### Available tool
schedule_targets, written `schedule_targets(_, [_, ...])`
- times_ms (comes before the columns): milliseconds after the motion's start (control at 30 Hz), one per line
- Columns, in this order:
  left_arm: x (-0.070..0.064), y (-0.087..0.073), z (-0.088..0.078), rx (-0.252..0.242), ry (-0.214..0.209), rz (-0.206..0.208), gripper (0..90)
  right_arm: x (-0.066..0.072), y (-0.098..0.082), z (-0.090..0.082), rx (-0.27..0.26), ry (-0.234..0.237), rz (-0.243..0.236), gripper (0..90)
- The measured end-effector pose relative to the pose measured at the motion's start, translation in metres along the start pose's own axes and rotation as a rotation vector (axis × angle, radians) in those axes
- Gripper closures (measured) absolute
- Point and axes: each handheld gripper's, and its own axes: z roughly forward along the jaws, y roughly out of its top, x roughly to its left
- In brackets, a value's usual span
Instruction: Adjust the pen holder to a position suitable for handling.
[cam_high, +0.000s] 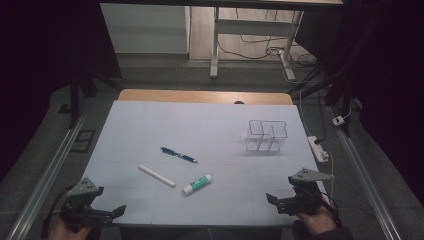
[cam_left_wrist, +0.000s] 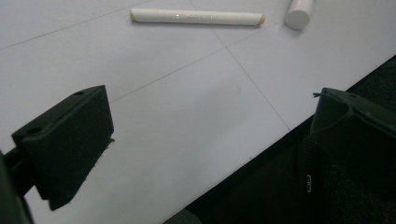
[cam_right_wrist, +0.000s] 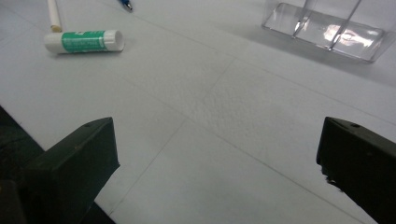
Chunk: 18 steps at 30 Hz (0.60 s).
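Note:
On the white table cover lie a blue pen (cam_high: 178, 155), a white stick (cam_high: 157, 176) and a green-and-white glue stick (cam_high: 197, 184), grouped left of centre. A clear divided holder (cam_high: 267, 135) stands upright at the right rear. My left gripper (cam_high: 112, 212) hovers at the front left corner, open and holding nothing. In the left gripper view (cam_left_wrist: 210, 135) the white stick (cam_left_wrist: 196, 17) and the glue stick's cap (cam_left_wrist: 299, 11) lie ahead. My right gripper (cam_high: 275, 201) is open and empty at the front right. Its view (cam_right_wrist: 217, 158) shows the glue stick (cam_right_wrist: 84, 41) and the holder (cam_right_wrist: 327, 28).
The table's front edge (cam_left_wrist: 261, 154) runs under the left gripper's jaws. A power strip (cam_high: 318, 148) and cables hang off the right side. A desk frame (cam_high: 215, 45) stands beyond the far edge. Bare cover (cam_high: 230, 170) lies between the glue stick and the right gripper.

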Motion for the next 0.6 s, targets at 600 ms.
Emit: schedule_targets(600, [0.000,0.000,0.001,0.007,-0.001,0.007,0.3,-0.015,0.018,0.024,-0.013,-0.025,-0.019,0.0])
